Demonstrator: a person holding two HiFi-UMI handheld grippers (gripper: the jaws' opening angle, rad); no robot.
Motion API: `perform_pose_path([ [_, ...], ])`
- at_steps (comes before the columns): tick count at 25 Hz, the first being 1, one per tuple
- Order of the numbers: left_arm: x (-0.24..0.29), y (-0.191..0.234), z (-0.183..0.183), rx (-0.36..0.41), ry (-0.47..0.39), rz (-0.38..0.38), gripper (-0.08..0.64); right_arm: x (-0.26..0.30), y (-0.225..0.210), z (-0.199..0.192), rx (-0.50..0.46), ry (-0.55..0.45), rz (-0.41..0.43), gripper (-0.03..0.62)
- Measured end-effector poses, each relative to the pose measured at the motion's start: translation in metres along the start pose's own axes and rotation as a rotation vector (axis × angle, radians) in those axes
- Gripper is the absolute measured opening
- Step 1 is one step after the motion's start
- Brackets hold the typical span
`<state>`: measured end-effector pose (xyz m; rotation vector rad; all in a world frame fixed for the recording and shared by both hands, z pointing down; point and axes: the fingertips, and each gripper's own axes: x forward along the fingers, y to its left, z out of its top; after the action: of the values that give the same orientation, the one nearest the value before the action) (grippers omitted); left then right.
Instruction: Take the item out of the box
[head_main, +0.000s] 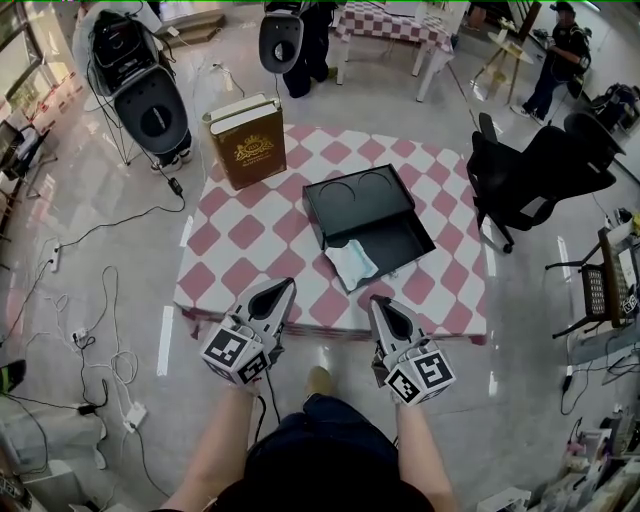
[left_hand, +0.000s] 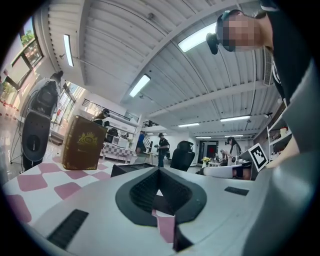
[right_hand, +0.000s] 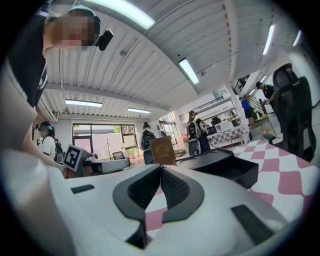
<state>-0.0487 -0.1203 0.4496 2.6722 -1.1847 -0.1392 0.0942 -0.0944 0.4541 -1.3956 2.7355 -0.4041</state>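
Left gripper (head_main: 284, 287) and right gripper (head_main: 377, 302) are held shut and empty; jaws should be opened before the item (head_main: 352, 262) in the box (head_main: 400, 238) is approached.

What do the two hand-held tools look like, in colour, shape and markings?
The left tool and the right tool look alike: a pale grey body narrowing to a tip, black ribbed pads inside, and a rear cube bearing black-and-white square markers. The forearms have no sleeves.

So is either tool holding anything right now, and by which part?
Nothing is held. The left tool and right tool are both shut and empty; the white item lies in the black box.
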Motion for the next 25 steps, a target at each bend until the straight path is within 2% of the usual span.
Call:
perform_pose_path([
  [8, 0.020, 0.012, -0.010, -0.013, 0.023, 0.012, 0.005, 0.024, -0.019, -0.008, -0.008, 0.048, 0.020, 0.006],
  [15, 0.033, 0.023, -0.009, -0.023, 0.009, 0.027, 0.005, 0.043, -0.020, -0.017, -0.077, 0.111, 0.049, 0.008],
  [17, 0.037, 0.023, -0.009, -0.024, 0.007, 0.020, 0.005, 0.046, -0.022, -0.020, -0.096, 0.127, 0.046, 0.048],
  [20, 0.040, 0.022, -0.009, -0.021, 0.013, 0.010, 0.005, 0.051, -0.022, -0.025, -0.115, 0.158, 0.048, 0.056],
  [25, 0.042, 0.022, -0.014, -0.030, 0.029, 0.006, 0.005, 0.058, -0.021, -0.037, -0.163, 0.232, 0.055, 0.131],
])
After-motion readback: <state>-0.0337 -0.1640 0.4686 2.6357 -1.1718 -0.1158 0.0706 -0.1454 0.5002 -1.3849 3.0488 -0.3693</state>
